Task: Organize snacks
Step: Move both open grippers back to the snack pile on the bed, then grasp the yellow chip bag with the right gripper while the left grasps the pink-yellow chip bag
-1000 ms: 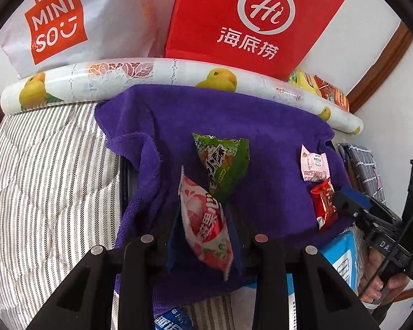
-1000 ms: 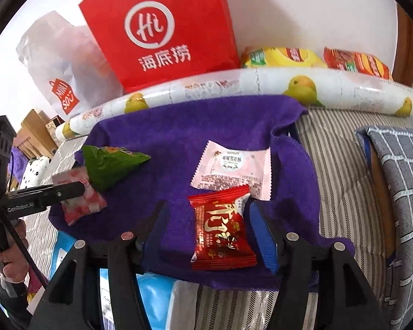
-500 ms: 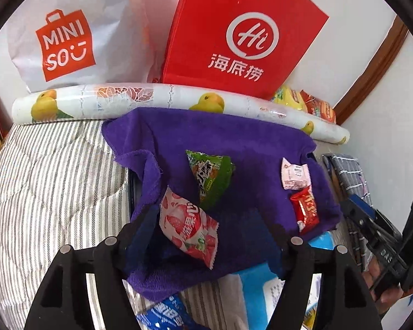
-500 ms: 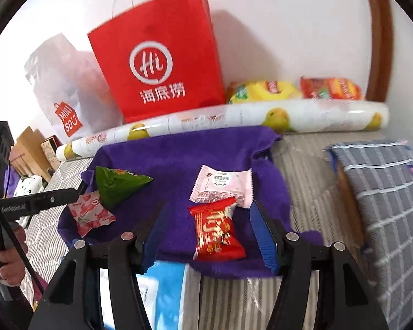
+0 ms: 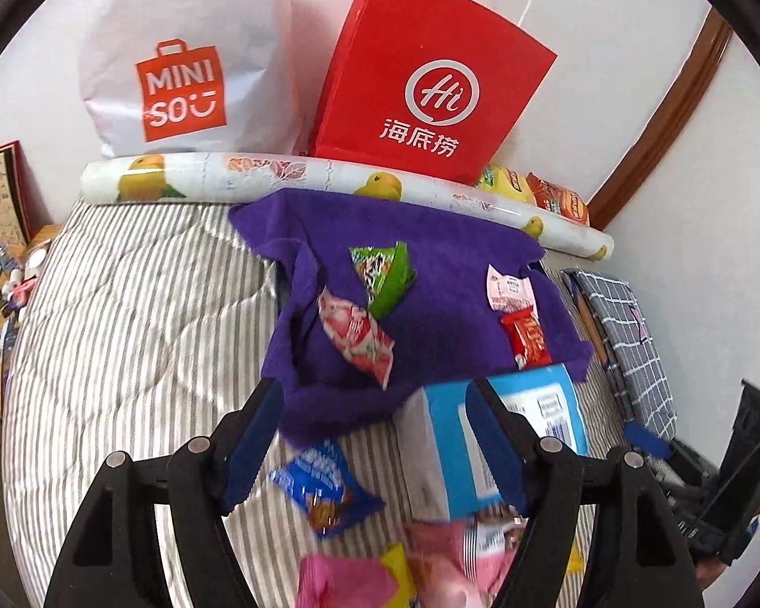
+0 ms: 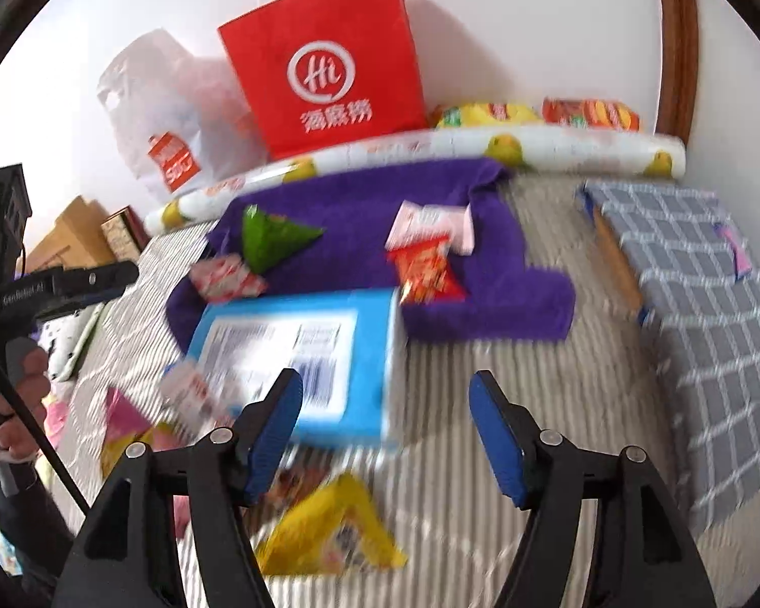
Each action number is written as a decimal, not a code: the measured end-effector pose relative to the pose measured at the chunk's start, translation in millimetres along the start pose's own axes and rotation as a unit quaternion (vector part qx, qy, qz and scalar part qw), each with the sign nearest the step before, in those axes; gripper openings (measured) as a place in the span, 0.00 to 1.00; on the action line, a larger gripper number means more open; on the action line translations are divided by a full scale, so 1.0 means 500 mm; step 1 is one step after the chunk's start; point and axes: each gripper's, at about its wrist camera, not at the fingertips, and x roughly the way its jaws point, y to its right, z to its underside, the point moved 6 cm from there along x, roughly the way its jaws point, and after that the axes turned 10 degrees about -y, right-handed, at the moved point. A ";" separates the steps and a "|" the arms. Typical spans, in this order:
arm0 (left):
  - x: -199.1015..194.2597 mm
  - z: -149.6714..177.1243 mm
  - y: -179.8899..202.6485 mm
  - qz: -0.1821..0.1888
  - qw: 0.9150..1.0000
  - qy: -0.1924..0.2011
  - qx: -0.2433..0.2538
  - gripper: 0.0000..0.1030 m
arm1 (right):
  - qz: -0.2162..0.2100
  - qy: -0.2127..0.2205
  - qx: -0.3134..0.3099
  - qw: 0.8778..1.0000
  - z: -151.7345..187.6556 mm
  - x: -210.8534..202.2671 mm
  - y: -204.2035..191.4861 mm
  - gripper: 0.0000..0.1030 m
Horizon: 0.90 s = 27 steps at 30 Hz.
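Lying on the purple towel (image 5: 441, 273) are four snacks: a green packet (image 5: 382, 273) and a pink-and-white one (image 5: 357, 337) on its left side, a pale pink packet (image 5: 506, 289) and a red one (image 5: 527, 339) on its right. Both the left gripper (image 5: 370, 441) and the right gripper (image 6: 385, 435) are spread wide and hold nothing, near a blue box (image 6: 299, 349) on the striped bedcover (image 5: 142, 314).

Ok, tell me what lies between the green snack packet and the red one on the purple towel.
In the left wrist view, only bare purple towel lies between green packet and red packet; the pink-white sachet sits just above the red one.
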 end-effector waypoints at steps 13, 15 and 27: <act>-0.032 0.091 -0.010 0.016 1.000 -0.009 -0.012 0.71 | 0.007 -0.059 -0.044 0.997 0.126 0.069 -0.080 0.70; -0.040 0.104 -0.020 0.011 1.000 -0.007 -0.012 0.70 | 0.025 -0.075 -0.045 0.996 0.142 0.090 -0.077 0.70; -0.029 0.168 -0.077 -0.018 0.999 -0.027 -0.024 0.71 | 0.017 -0.055 -0.039 0.998 0.179 0.098 -0.068 0.54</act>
